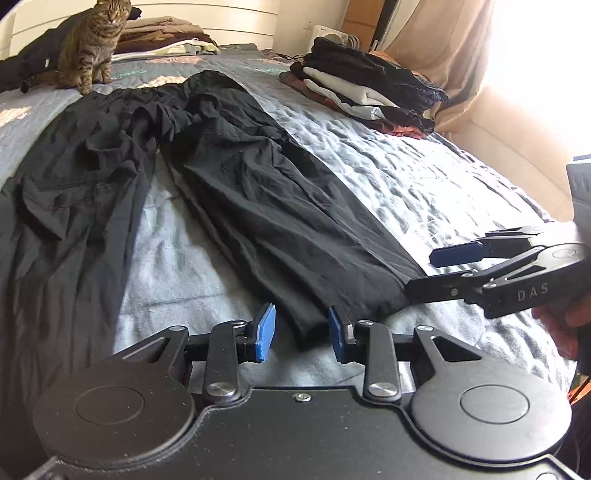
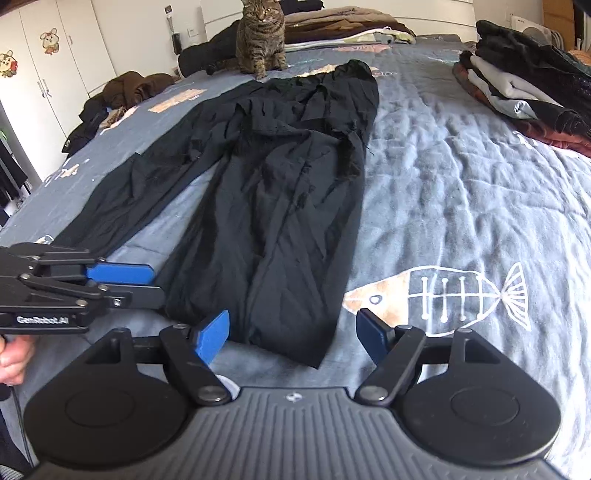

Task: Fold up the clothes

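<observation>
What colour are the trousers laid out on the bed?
Black trousers, plain with no pattern; clearest in the right wrist view.

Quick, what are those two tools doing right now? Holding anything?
Left tool: open, straddling the hem of the black crumpled fabric trousers, not pinching it.
Right tool: open, holding nothing.

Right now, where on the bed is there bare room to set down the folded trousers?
The widest bare stretch of quilt lies between the black trousers and the stack of folded clothes, around the fish print. A narrow strip shows between the trouser legs. The head end is crowded: a tabby cat, another clothes pile and loose dark garments.
</observation>
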Available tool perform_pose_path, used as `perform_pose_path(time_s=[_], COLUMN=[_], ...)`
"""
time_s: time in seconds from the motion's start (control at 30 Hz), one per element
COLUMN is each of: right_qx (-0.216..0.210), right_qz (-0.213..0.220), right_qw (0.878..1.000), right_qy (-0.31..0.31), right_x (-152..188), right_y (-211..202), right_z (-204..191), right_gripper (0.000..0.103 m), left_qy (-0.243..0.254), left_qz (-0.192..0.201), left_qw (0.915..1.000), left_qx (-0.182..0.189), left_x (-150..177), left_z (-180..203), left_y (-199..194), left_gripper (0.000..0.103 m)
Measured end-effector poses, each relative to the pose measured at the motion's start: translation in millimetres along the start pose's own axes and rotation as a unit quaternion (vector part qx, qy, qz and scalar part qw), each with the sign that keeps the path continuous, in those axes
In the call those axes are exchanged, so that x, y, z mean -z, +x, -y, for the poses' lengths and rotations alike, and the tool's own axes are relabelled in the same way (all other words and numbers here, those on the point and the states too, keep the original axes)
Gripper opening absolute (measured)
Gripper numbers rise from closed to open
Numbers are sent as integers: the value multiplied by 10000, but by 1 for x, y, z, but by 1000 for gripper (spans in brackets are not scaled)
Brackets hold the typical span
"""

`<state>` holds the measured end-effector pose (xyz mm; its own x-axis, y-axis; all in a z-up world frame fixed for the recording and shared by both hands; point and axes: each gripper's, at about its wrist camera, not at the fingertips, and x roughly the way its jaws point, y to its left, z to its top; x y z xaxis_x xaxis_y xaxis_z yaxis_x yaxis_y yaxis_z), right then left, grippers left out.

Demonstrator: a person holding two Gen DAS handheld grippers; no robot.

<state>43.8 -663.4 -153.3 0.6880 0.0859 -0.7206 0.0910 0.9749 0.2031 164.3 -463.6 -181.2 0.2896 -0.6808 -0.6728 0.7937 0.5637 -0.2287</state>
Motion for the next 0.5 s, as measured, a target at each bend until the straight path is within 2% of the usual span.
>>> perform_pose_path(time_s=[0.13,0.2,0.27,0.37,0.4,0.43,0.5], right_qx=[2,49,97,79,44,-6,-45], right_qz=[-68,-100,-133,-169,-193,-203,-180], right_qw=[9998,9994,9988,9969,9971,9974,9980], right_qy=[-201,-332,-462,-762,-735,-689,-612], right_x=[2,4,7,9,8,6,3], right_y=[7,11,15,13,11,8,-1], right_z=[-5,-6,-7,-6,-4,-1,3], right_gripper=[75,75,74,68,58,43,23], left_qy=[-107,-210,-267,-258,-197,-127,15], left_qz=[-80,-132,-225,-311,-331,-356,-405], left_qw=[9998,9993,9989,9983,9982,9981,9975], left_qx=[161,272,327,413,450,493,580], left_x=[2,2,2,0,0,0,0], left_z=[0,0,-2,-1,3,6,14], left_y=[8,11,13,14,12,9,5], left_gripper=[31,24,11,5,4,4,1])
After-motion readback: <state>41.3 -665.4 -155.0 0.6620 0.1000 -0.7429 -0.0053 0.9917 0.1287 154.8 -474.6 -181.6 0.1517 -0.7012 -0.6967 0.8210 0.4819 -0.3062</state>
